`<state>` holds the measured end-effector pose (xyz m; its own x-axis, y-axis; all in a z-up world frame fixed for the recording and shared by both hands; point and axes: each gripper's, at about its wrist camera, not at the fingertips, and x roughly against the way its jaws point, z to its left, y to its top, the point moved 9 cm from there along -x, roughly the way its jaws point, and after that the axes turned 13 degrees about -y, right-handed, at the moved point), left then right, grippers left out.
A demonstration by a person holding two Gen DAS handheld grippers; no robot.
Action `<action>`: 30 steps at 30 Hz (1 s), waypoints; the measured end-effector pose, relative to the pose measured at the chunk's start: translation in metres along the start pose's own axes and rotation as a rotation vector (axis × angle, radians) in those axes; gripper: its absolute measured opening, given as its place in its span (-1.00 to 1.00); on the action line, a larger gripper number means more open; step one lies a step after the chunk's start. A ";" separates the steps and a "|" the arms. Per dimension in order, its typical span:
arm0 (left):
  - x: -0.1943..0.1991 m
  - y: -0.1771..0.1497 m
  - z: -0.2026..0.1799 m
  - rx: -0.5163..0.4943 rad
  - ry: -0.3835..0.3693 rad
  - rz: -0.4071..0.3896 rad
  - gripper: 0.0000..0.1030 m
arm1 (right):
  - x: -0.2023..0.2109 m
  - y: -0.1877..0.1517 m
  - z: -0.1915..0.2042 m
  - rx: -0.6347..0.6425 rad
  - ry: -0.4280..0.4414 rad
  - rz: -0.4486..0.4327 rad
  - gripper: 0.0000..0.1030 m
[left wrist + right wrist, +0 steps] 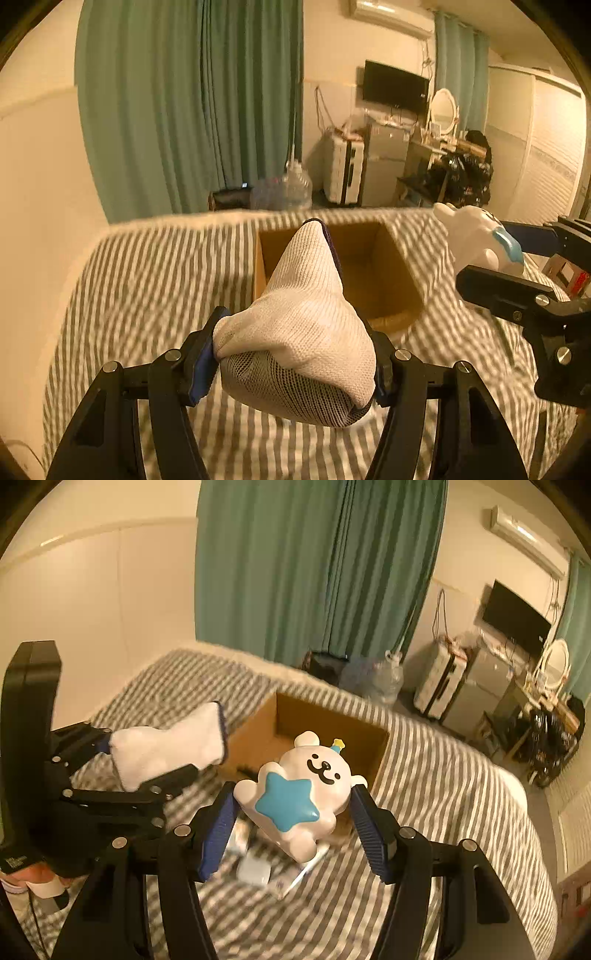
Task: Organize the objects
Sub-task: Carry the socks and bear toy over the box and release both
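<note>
Striped bedding [424,775] covers a bed with an open cardboard box [325,716] sitting on it. Above the bed, just short of the box, the left gripper [295,358] clamps a white sock [306,314]. Beside it, the right gripper [295,812] squeezes a bear toy [303,790] with a blue star, above small white items [255,871] on the bedding.

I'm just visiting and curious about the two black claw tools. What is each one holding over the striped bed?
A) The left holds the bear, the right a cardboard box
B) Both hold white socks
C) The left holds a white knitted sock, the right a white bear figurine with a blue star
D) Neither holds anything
C: the left gripper is clamped on the white knitted sock, and the right gripper pinches the white bear figurine with a blue star.
</note>
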<state>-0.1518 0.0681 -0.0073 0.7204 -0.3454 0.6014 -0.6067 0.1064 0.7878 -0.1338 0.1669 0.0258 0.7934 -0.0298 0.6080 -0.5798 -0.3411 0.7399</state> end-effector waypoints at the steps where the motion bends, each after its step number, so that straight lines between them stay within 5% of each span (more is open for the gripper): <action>1: -0.003 0.010 0.001 -0.001 -0.007 -0.007 0.28 | 0.000 0.009 -0.002 0.002 -0.004 -0.012 0.19; 9: -0.052 0.056 0.015 0.028 -0.090 0.029 0.27 | -0.032 0.065 -0.023 -0.010 -0.037 -0.050 0.19; 16: -0.121 0.067 0.031 0.020 -0.099 0.095 0.27 | -0.111 0.085 -0.043 -0.096 -0.014 0.001 0.19; 30: -0.226 0.001 0.029 -0.064 -0.116 0.268 0.27 | -0.251 0.019 -0.034 -0.126 0.032 0.208 0.19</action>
<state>-0.3249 0.1191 -0.1463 0.4923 -0.4007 0.7727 -0.7449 0.2653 0.6121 -0.3498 0.1999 -0.1029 0.6490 -0.0568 0.7586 -0.7506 -0.2104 0.6264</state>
